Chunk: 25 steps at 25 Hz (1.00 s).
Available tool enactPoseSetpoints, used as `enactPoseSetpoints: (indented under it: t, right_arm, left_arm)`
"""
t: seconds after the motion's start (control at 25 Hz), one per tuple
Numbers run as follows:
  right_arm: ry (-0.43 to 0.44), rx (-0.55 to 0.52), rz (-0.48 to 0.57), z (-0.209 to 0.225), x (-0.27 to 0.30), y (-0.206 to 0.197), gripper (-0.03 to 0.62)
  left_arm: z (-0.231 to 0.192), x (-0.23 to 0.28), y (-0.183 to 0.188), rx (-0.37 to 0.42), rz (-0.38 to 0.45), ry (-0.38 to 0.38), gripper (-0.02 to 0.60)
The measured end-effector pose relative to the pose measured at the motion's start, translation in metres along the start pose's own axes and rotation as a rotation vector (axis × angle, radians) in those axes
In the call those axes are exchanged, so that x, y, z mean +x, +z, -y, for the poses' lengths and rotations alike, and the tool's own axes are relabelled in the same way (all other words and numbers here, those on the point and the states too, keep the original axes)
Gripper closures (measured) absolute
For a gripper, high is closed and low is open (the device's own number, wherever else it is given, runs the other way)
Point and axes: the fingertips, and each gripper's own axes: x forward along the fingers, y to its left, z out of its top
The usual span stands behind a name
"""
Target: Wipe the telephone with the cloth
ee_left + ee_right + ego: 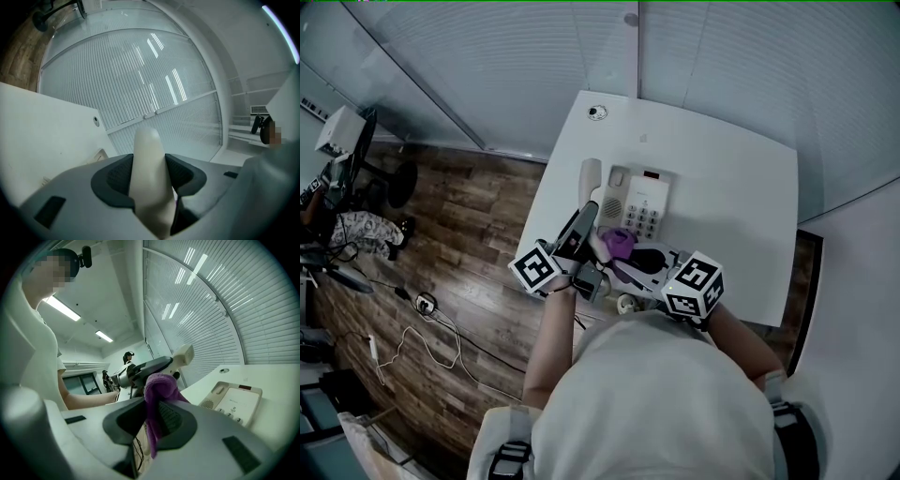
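Observation:
A white desk telephone (pixel 640 202) (pixel 234 401) sits on the white table (pixel 741 178). Its cream handset (pixel 590 178) (pixel 149 173) (pixel 183 356) is off the base, lifted above the table's left part. My left gripper (pixel 586 217) (pixel 150 180) is shut on the handset, which pokes out past the jaws. My right gripper (pixel 623 251) (pixel 157 420) is shut on a purple cloth (pixel 619 244) (pixel 157 390), held right next to the left gripper and the handset's lower end, in front of the telephone's keypad.
A small round grommet (pixel 597 112) (pixel 96 121) (pixel 224 371) lies near the table's far left corner. White slatted blinds (pixel 534 66) stand behind the table. Wooden floor with cables (pixel 422 309) lies to the left. The person's arms reach in from the near edge.

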Motion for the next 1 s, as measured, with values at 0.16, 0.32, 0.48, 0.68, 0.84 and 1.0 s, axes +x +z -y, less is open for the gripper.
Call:
enactPoseSetpoints:
  t: [0.16, 0.32, 0.48, 0.68, 0.84, 1.0]
  right_arm:
    - [-0.01, -0.006, -0.004, 0.002, -0.002, -0.002, 0.526]
    - [-0.033, -0.017, -0.008, 0.005, -0.005, -0.002, 0.526]
    - [-0.081, -0.016, -0.001, 0.013, -0.01, 0.002, 0.526]
    - [-0.168, 0.001, 0.02, 0.032, -0.02, 0.008, 0.526]
    - [-0.226, 0.018, 0.033, 0.052, -0.029, 0.008, 0.526]
    - [-0.284, 0.041, 0.066, 0.069, -0.04, 0.016, 0.526]
  left_arm:
    - [-0.004, 0.005, 0.001, 0.001, -0.008, 0.01, 0.364]
    - [-0.009, 0.007, -0.001, 0.006, -0.024, 0.039, 0.363]
    - [-0.018, 0.006, -0.001, 0.058, -0.06, 0.113, 0.363]
    - [-0.038, 0.004, -0.004, 0.194, -0.137, 0.22, 0.364]
    - [-0.055, 0.011, -0.013, 0.23, -0.18, 0.272, 0.363]
    - [-0.067, 0.02, -0.019, 0.268, -0.214, 0.304, 0.364]
